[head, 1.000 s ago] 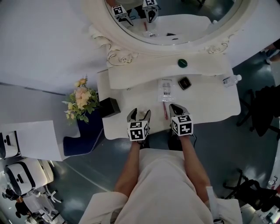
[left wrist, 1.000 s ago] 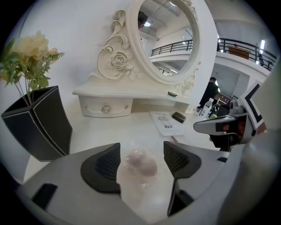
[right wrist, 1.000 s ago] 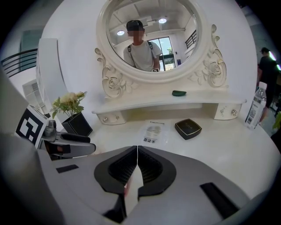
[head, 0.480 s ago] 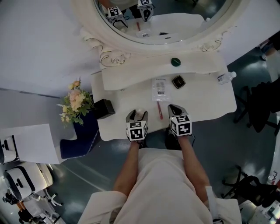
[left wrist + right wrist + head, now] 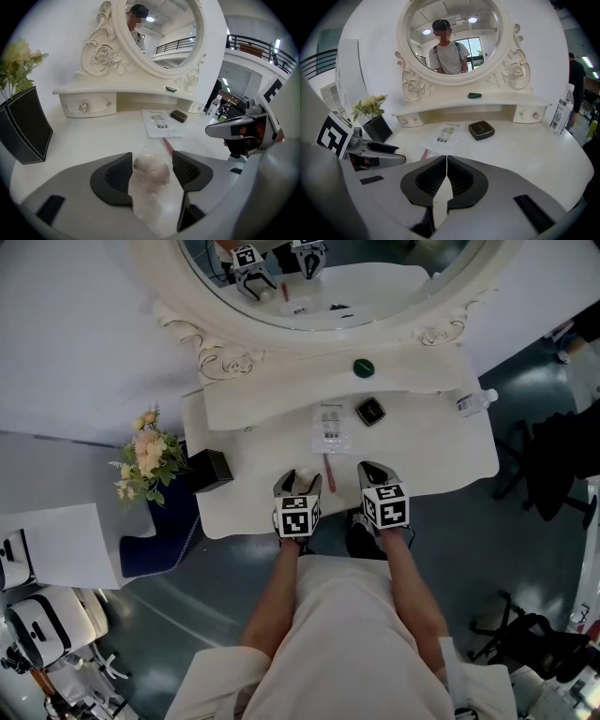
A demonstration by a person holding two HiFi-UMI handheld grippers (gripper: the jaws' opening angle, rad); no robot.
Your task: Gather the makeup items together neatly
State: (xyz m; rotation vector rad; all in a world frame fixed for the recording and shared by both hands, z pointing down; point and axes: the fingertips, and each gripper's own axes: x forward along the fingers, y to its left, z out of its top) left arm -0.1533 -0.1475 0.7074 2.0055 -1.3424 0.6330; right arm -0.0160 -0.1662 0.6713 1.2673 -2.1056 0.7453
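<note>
Makeup items lie along the middle of the white counter (image 5: 441,451), and one of them, a pale sponge (image 5: 151,170) in a clear wrapper, sits between the jaws of the left hand-held gripper (image 5: 299,481). Those jaws stand wide, their dark pads set against the wrapper on either side, with the loose plastic trailing back toward the camera. The right hand-held gripper (image 5: 446,165) is beside it near the counter's front edge, its jaws pressed together with nothing between them.

Just ahead, between the two grippers, a slim red stick (image 5: 329,472) lies on the counter. Right behind it is a flat clear sachet with a printed label (image 5: 330,430), and just to the sachet's right, apart from it, a small black compact (image 5: 370,411). A dark green piece (image 5: 364,367) rests on the raised shelf under the oval mirror (image 5: 309,320). A clear bottle (image 5: 473,401) is at the counter's far right end. A black vase of pale flowers (image 5: 208,470) stands at the left end.
</note>
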